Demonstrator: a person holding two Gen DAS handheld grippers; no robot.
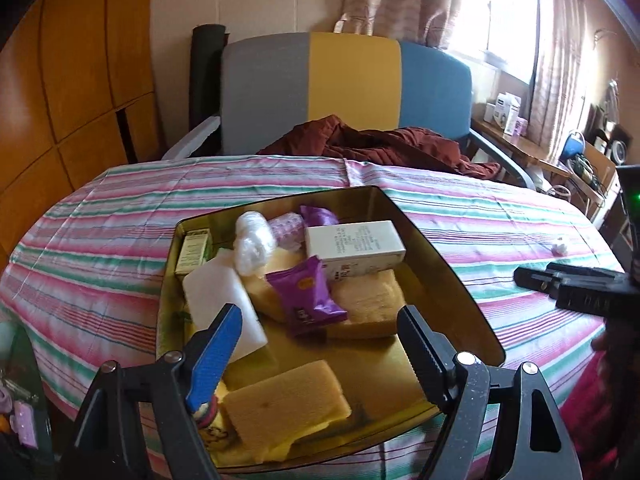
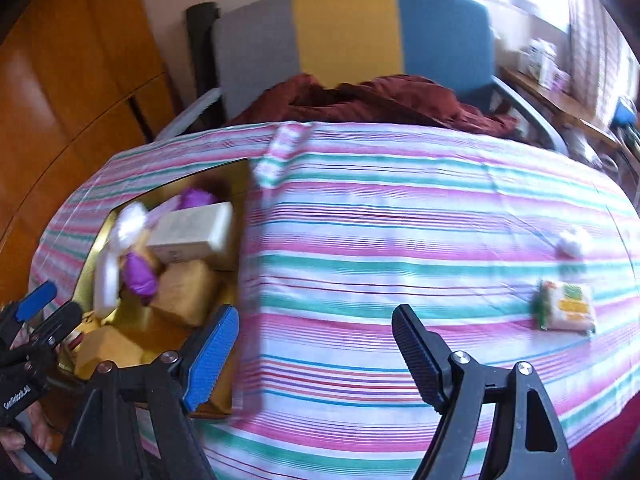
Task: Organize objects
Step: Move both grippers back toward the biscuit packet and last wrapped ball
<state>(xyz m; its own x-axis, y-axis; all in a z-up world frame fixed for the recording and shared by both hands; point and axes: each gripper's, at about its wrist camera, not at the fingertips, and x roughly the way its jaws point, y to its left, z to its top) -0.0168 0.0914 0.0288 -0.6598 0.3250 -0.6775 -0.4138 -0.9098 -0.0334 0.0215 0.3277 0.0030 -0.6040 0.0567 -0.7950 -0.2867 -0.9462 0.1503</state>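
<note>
A gold tin (image 1: 436, 260) stands on the striped cloth. It holds a white carton (image 1: 356, 246), a purple packet (image 1: 308, 294), yellow sponges (image 1: 286, 400), a white foam block (image 1: 220, 300) and a wrapped white roll (image 1: 254, 242). My left gripper (image 1: 320, 334) hovers open over the tin's near end, nothing between its fingers. My right gripper (image 2: 314, 318) is open above bare cloth to the right of the tin (image 2: 240, 200). A green and orange packet (image 2: 566, 306) and a small white wad (image 2: 572, 242) lie on the cloth to its right. The view is blurred.
A striped cloth (image 1: 120, 216) covers the table. Behind it stands a grey, yellow and blue chair (image 1: 352, 84) with a dark red cloth (image 1: 376, 142) on its seat. A wooden cabinet (image 1: 60, 100) is at the left, a cluttered side shelf (image 1: 532, 148) at the right.
</note>
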